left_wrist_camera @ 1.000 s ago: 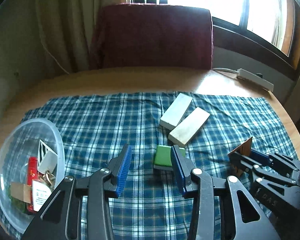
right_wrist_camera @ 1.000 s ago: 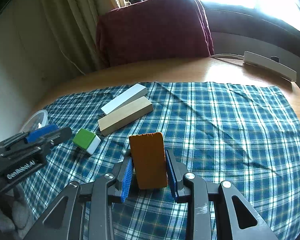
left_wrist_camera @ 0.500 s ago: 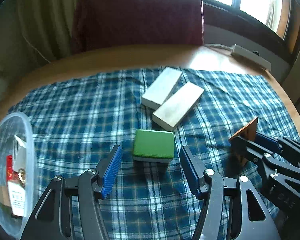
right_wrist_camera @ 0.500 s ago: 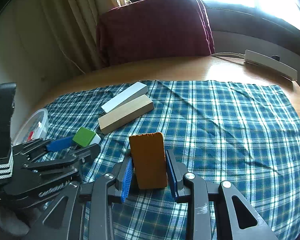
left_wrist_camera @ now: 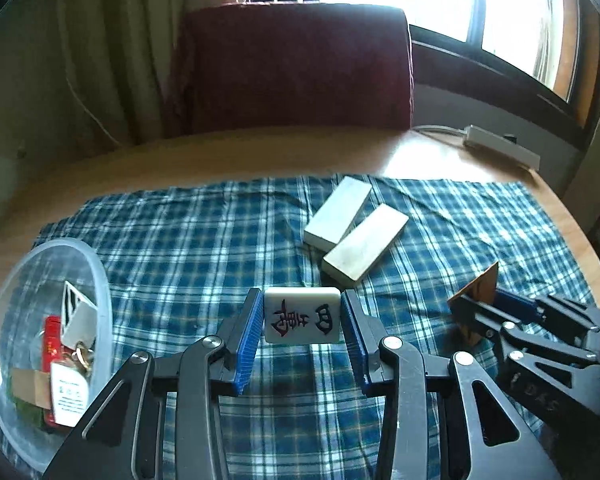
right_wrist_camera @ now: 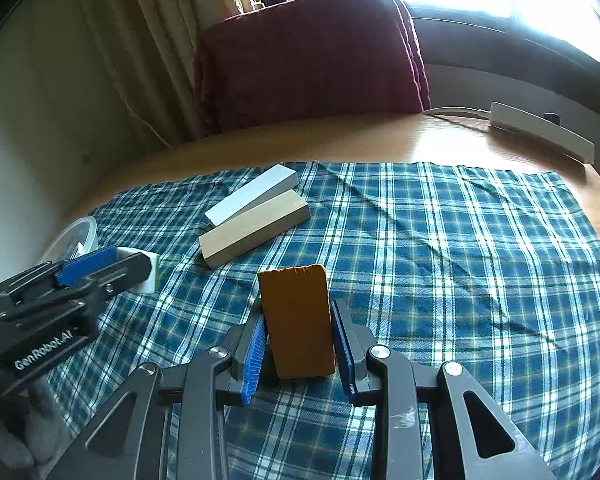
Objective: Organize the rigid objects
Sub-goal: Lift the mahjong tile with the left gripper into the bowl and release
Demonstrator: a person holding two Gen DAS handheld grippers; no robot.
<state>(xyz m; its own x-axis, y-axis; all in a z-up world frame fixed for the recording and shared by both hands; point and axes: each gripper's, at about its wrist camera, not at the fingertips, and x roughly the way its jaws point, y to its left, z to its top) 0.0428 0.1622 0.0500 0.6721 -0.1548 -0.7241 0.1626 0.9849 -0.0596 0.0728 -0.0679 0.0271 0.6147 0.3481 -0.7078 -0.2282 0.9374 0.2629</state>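
The mahjong tile (left_wrist_camera: pixel 301 315), lying flat half a second ago, is now pinched in the left gripper (left_wrist_camera: pixel 301 330), lifted; beside it, the orange block (right_wrist_camera: pixel 298 322) is clamped by the right gripper (right_wrist_camera: pixel 298 344).

A maroon chair (left_wrist_camera: pixel 292 68) and white power strip (left_wrist_camera: pixel 500 148) sit beyond the plaid cloth (left_wrist_camera: pixel 180 248).

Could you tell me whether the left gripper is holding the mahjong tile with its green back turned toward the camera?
No; the mahjong tile shows its white face with red and black characters.
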